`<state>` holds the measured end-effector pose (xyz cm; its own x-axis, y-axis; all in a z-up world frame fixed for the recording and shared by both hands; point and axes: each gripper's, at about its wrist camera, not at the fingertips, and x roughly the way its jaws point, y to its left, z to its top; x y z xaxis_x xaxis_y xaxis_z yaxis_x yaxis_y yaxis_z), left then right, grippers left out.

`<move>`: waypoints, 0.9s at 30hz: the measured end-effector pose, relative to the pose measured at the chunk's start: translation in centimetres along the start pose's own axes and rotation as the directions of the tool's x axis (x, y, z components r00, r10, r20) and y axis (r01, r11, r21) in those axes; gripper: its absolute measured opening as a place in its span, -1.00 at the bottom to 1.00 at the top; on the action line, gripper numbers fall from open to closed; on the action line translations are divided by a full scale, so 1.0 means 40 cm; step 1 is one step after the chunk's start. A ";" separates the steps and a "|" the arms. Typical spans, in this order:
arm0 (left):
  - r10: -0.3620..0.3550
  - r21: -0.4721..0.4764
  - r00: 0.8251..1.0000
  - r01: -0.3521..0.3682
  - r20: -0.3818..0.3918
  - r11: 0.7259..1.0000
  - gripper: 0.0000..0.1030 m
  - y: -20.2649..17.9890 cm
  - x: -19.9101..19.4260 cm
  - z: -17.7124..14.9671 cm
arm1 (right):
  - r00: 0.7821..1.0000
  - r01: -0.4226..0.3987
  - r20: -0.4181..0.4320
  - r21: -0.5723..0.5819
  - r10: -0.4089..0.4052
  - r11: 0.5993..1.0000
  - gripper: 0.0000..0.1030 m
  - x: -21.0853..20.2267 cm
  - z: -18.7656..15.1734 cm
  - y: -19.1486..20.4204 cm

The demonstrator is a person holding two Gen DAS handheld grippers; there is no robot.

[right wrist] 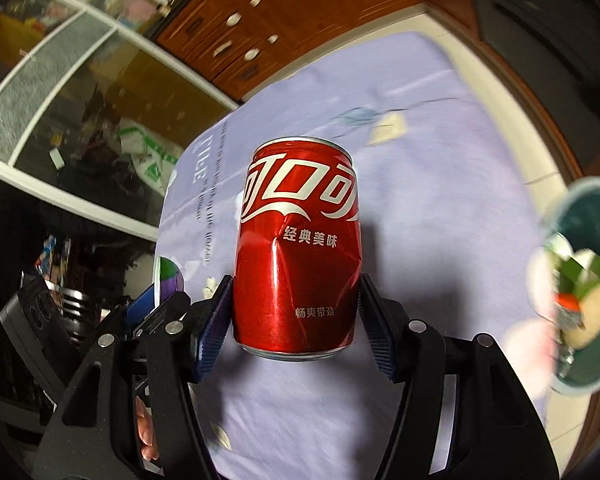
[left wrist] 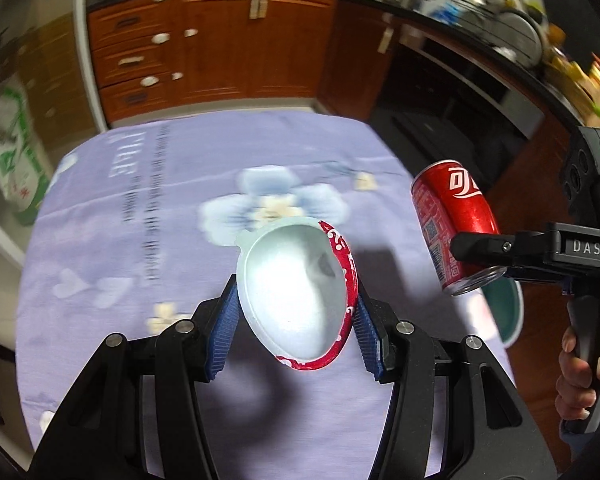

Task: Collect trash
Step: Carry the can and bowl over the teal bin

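Above the lilac cloth (left wrist: 100, 240), the right gripper (right wrist: 296, 320) clamps a dented red can (right wrist: 296, 248) upright, the left gripper (left wrist: 296, 332) pinches a tilted cup (left wrist: 296, 292), while only the right view shows a blurred, seemingly trash-filled teal bin (right wrist: 592, 372).

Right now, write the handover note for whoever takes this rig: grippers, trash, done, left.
Left gripper: shut on an empty red-and-white cup, held above the purple cloth.
Right gripper: shut on a dented red can, also off the cloth.
Teal bin, to the right, already holds some scraps.
Done: both pieces picked up.
Left: carry both to the bin and drop them in.
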<state>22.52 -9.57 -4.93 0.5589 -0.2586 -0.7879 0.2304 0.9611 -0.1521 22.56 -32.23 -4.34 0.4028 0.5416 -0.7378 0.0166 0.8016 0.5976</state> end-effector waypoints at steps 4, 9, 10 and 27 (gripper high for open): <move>-0.032 0.069 0.999 0.033 -0.018 0.997 0.04 -0.121 0.012 0.000 | 0.998 0.005 0.056 0.042 -0.007 0.999 0.13 -0.097 -0.025 -0.092; -0.060 0.165 0.997 0.067 -0.049 0.984 0.04 -0.265 0.043 0.001 | 0.991 0.023 0.129 0.100 -0.036 0.995 0.14 -0.209 -0.059 -0.222; -0.066 0.180 0.996 0.074 -0.053 0.981 0.05 -0.291 0.043 -0.006 | 0.989 0.026 0.139 0.115 -0.042 0.993 0.14 -0.228 -0.064 -0.253; -0.153 0.374 0.967 0.221 -0.202 0.901 0.05 -0.657 0.208 -0.028 | 0.969 0.083 0.193 0.325 -0.152 0.942 0.14 -0.378 -0.146 -0.580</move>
<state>20.20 -36.89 -8.16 0.3443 -0.3779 -0.8595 0.6288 0.7726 -0.0878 10.76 -57.54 -8.89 0.5647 0.3544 -0.7453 0.3464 0.7179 0.6039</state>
